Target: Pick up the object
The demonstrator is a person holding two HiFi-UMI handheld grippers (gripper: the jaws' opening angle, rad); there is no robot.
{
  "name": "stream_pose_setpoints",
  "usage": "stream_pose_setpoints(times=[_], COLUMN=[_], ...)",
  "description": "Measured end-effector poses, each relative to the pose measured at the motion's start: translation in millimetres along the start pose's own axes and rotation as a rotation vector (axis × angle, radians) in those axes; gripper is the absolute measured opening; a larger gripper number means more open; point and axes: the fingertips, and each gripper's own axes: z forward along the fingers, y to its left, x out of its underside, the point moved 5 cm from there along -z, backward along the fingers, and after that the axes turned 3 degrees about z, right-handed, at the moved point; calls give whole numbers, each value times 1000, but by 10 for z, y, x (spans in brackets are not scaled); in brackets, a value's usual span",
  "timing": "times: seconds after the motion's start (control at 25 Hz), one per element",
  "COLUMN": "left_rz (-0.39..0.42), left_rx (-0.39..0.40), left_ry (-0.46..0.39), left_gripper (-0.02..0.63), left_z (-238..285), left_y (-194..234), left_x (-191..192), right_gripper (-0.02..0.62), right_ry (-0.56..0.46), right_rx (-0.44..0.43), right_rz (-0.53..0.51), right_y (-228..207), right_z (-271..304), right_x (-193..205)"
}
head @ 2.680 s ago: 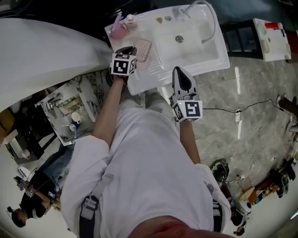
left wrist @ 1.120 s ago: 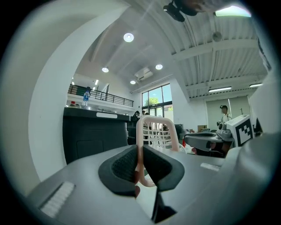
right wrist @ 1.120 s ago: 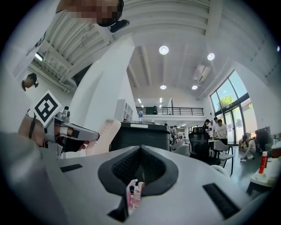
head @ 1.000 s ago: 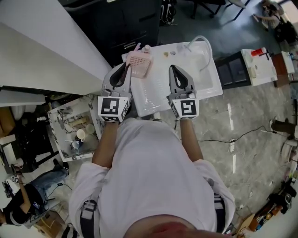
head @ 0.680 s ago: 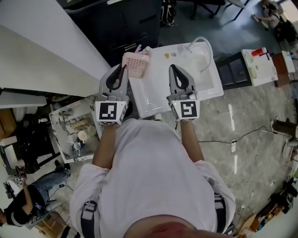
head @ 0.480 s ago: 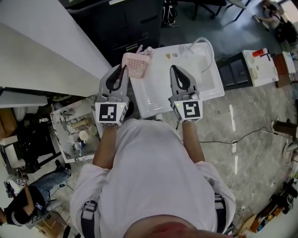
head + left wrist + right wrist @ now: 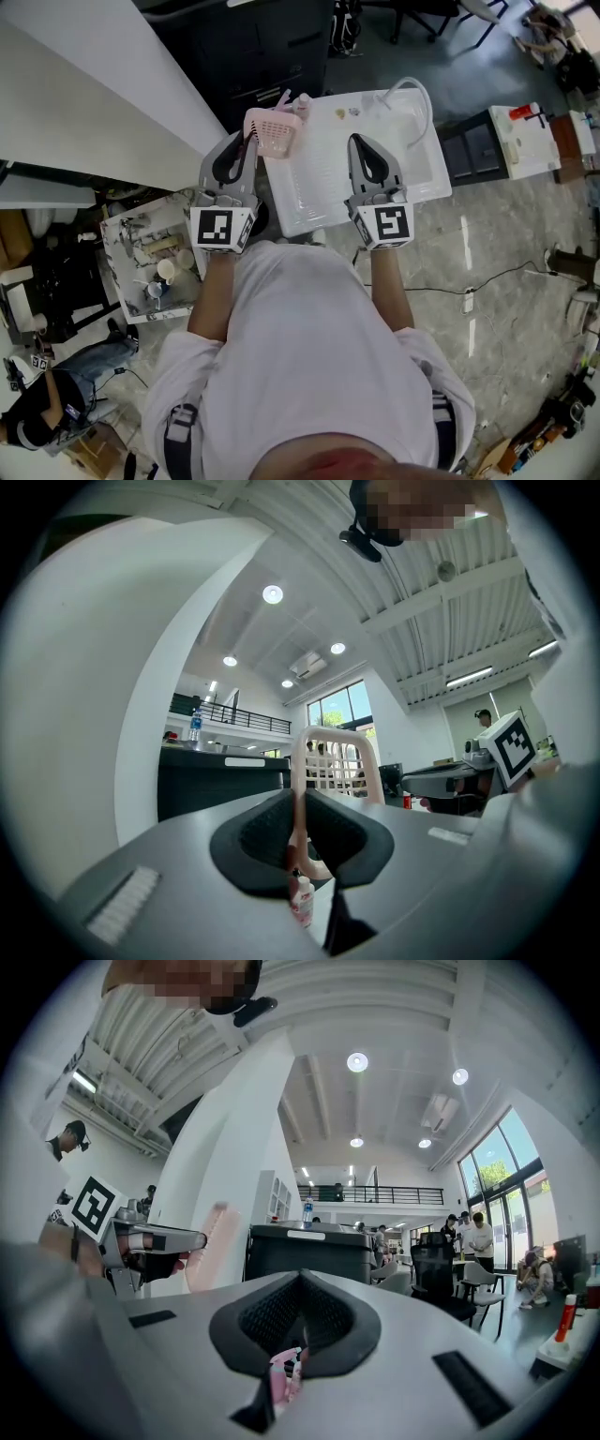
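Observation:
A pink slotted plastic basket (image 7: 272, 131) is held up in the air over the left end of the white sink unit (image 7: 319, 202). My left gripper (image 7: 249, 141) is shut on its edge. In the left gripper view the basket (image 7: 337, 761) stands upright between the dark pads, with my left gripper (image 7: 298, 803) pinching its rim. My right gripper (image 7: 362, 142) hovers over the sink's drainer, shut with nothing in it. The right gripper view shows my right gripper (image 7: 302, 1283) with its pads together, and the pink basket (image 7: 208, 1246) to its left.
A small bottle with a pink label (image 7: 302, 101) stands at the sink's back edge, and a faucet with a hose (image 7: 412, 89) is at the back right. A cluttered low table (image 7: 150, 248) is on the left, a white cabinet (image 7: 530, 141) on the right, a cable (image 7: 441, 286) on the floor.
The left gripper has lifted the pink basket off the sink's drainer and raised it. Over the last second both grippers only shifted slightly.

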Motion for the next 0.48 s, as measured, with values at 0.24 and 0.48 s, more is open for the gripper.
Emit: stream_pose_setpoints(times=[0.24, 0.48], left_rz=[-13, -19], left_rx=[0, 11], left_ry=[-3, -3], left_gripper=[43, 43], left_z=[-68, -116], left_y=[-66, -82], left_x=[-26, -30], right_gripper=[0, 0], right_ry=[-4, -9], right_rx=[-9, -15], right_rz=[-18, -26], right_y=[27, 122], right_z=[-85, -102], right_x=[-26, -15])
